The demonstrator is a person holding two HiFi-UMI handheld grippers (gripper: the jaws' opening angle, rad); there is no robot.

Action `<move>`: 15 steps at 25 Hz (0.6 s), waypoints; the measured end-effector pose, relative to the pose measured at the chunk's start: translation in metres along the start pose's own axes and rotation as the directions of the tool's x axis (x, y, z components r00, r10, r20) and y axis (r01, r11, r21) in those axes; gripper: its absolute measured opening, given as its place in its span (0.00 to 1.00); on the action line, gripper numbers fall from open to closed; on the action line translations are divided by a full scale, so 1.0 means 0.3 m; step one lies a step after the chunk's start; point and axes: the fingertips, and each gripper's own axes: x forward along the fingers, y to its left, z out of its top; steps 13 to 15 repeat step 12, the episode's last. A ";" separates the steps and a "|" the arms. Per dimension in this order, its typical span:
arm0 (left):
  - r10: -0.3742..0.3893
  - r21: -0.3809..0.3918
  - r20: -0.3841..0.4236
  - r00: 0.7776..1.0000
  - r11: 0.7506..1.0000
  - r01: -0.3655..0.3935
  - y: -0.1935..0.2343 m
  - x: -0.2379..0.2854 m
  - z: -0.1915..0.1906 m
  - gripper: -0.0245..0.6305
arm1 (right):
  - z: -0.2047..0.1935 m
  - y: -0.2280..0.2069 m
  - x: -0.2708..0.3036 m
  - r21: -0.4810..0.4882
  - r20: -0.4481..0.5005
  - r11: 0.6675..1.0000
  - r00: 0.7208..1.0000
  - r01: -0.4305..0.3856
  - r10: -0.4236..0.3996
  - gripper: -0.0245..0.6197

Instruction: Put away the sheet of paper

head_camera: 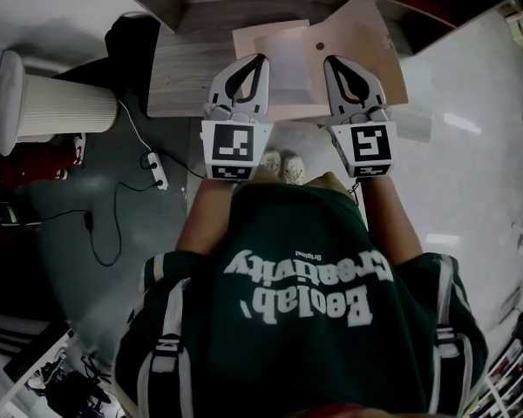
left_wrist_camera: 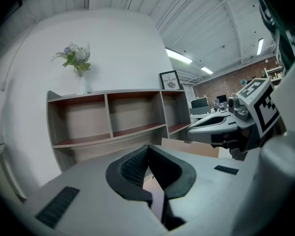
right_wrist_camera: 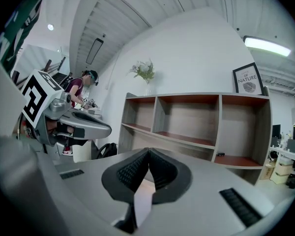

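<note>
A pale sheet of paper (head_camera: 283,59) lies flat ahead of me, overlapping a brown board (head_camera: 366,55) with a small hole. My left gripper (head_camera: 261,57) hovers over the sheet's left part with its jaws shut. My right gripper (head_camera: 329,59) is over the brown board's left edge, also shut. In the left gripper view the pads (left_wrist_camera: 137,168) meet and only a pale surface shows through the gap below; the brown board (left_wrist_camera: 189,147) sits to the right under the right gripper (left_wrist_camera: 189,131). In the right gripper view the right gripper (right_wrist_camera: 149,150) shows nothing pinched.
A grey wooden table (head_camera: 179,81) carries the sheet and board. Beyond it stands an open shelf (left_wrist_camera: 108,127) with a vase of flowers (left_wrist_camera: 77,65) and a framed picture (left_wrist_camera: 170,80) on top. On the floor to the left lies a power strip (head_camera: 155,168), near a white pleated object (head_camera: 65,104).
</note>
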 end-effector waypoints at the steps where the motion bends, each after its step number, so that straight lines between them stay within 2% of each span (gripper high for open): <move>1: 0.003 -0.001 -0.002 1.000 1.000 -0.003 -0.005 -0.002 -0.001 0.06 | -0.001 -0.001 -0.004 0.003 -0.003 1.000 1.000 -0.001 0.001 0.09; 7: 0.028 -0.006 -0.011 1.000 1.000 -0.028 -0.014 -0.016 -0.021 0.06 | -0.012 0.000 -0.014 -0.031 0.020 0.999 1.000 -0.021 0.022 0.09; 15: 0.033 -0.001 -0.014 0.999 0.999 -0.033 -0.035 -0.031 -0.019 0.06 | -0.009 -0.011 -0.039 -0.027 0.025 0.999 0.999 -0.024 0.025 0.09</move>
